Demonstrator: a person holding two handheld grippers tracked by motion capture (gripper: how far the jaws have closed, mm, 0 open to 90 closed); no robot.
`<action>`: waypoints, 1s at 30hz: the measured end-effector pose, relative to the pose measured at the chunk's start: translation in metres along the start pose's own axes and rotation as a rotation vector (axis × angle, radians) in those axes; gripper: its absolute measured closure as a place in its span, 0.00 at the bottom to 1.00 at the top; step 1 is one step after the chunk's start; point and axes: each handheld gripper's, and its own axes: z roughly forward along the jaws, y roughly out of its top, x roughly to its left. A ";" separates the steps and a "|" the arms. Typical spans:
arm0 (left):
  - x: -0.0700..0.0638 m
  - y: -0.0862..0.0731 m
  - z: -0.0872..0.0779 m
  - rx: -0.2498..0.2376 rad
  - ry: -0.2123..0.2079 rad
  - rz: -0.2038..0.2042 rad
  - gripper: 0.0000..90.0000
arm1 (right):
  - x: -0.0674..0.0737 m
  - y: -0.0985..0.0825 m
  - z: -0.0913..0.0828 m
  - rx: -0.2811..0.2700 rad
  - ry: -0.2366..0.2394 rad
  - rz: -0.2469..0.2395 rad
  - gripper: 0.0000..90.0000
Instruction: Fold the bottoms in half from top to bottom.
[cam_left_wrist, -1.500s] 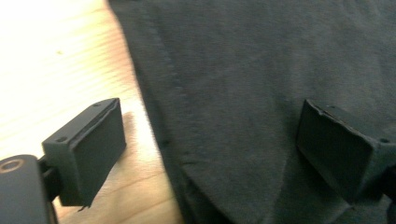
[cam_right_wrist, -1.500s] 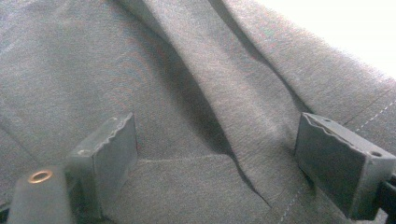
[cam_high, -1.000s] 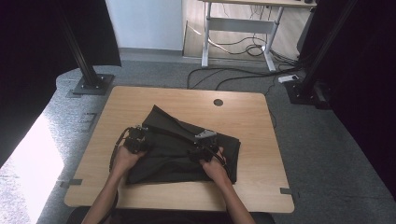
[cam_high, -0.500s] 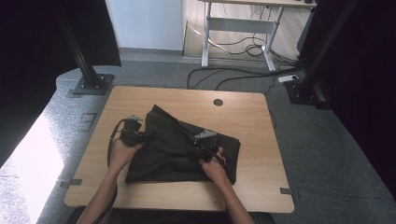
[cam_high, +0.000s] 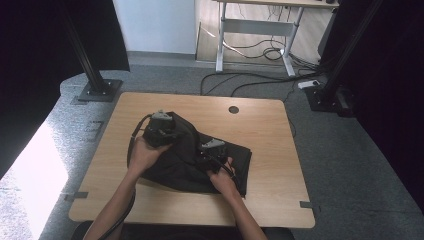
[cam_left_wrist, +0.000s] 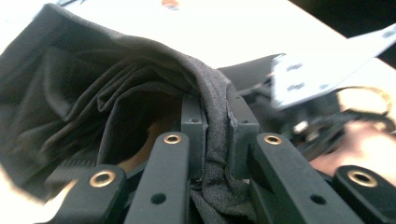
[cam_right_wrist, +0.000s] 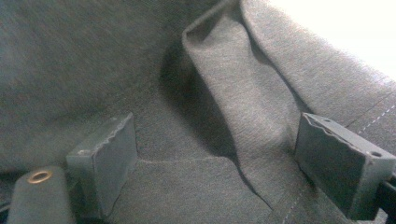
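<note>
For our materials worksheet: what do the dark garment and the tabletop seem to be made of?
Dark garment: soft matte woven or knit fabric; it folds, creases and shows stitched seams. Tabletop: probably wood or wood-look laminate; pale grain, smooth, faintly sheened surface.

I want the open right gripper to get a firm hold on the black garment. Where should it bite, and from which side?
Probably the raised fold of the black garment lying between the right gripper jaws: it stands up as a ridge, unlike the flat cloth around. Come straight down and close across it, as the left gripper pinches its own edge.
</note>
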 end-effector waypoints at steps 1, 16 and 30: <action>-0.004 0.004 0.003 0.004 -0.007 0.012 0.89 | 0.002 0.001 0.001 -0.001 -0.001 0.001 0.15; -0.030 0.016 0.028 0.066 0.046 0.102 0.89 | 0.007 0.008 0.001 -0.001 0.035 0.017 0.15; -0.012 0.005 0.022 0.071 0.063 0.057 0.89 | -0.063 -0.033 -0.090 0.003 -0.085 0.172 0.15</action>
